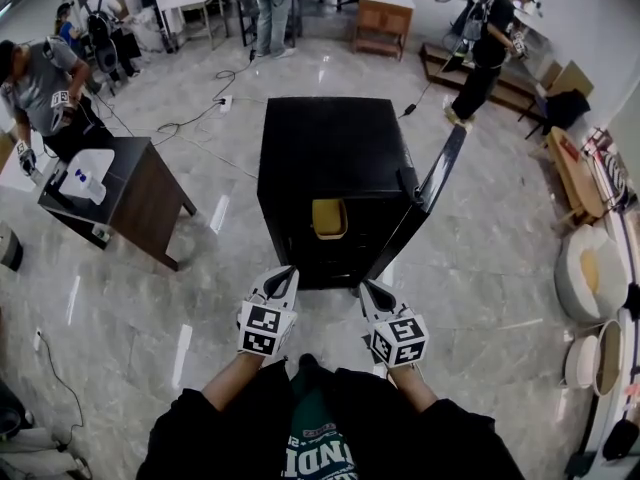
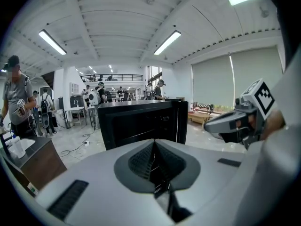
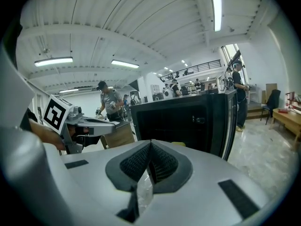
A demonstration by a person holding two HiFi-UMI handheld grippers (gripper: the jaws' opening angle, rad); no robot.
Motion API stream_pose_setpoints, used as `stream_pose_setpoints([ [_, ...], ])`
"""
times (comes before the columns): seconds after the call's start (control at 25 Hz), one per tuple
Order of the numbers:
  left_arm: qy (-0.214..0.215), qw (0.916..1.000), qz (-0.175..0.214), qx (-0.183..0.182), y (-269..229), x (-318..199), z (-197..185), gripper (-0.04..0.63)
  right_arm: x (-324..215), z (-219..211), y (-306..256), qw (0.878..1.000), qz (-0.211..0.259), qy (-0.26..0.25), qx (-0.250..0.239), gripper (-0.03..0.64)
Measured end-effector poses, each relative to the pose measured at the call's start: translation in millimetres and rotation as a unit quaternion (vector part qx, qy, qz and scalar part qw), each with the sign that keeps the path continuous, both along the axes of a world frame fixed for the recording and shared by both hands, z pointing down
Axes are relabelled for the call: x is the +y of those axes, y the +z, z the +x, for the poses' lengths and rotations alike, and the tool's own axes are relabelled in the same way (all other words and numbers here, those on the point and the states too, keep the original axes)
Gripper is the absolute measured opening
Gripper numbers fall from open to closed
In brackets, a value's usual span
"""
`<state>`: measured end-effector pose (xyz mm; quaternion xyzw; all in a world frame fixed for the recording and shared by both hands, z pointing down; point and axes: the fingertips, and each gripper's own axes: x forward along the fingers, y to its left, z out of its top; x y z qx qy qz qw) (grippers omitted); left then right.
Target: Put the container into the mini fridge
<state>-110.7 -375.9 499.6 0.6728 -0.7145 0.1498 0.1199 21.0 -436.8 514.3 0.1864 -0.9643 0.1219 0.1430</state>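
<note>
Container [image 1: 328, 218] inside open mini fridge [image 1: 335, 148], ahead of left gripper [image 1: 290, 271] and right gripper [image 1: 365, 286], jaws closed, empty

Glossy pale marble floor [image 1: 480, 268] spreads beneath the fingers [image 1: 283, 280]. Left of them stands a dark tabletop [image 1: 125, 163]; far ahead, a small wooden cabinet [image 1: 383, 18]. Strip lights [image 2: 167, 42] line the white ceiling [image 2: 117, 13].

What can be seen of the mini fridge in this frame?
The mini fridge is a black, boxy cabinet with a smooth top that looks slightly glossy. It stands upright on the pale tiled floor. Its door is swung open to the right in the head view, which exposes a dark interior. A yellow container sits inside, near the front opening.
</note>
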Motion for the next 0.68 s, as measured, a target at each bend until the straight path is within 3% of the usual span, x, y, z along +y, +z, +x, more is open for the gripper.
stream_pose_setpoints([
  [0.68, 0.015, 0.9995, -0.018, 0.02, 19.4, -4.9, -22.1, 0.014, 2.9, -39.0, 14.7, 1.0, -0.012, -0.011, 0.019, 0.034],
])
